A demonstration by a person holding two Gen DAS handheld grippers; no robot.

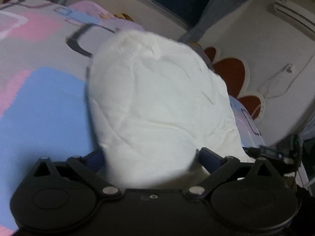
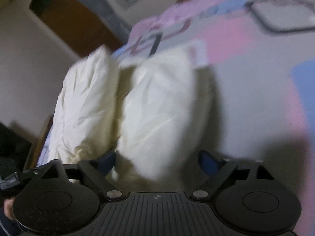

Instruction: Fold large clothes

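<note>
Jaws standing spread on both: left gripper and right gripper are straddling the crumpled white cloth garment | garment is lying on the pink-and-blue patterned bedsheet, probably for regripping.

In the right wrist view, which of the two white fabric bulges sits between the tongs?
The right-hand white fabric bulge does; the left-hand white fabric bulge lies outside the right tongs, nearer the bed's edge.
</note>
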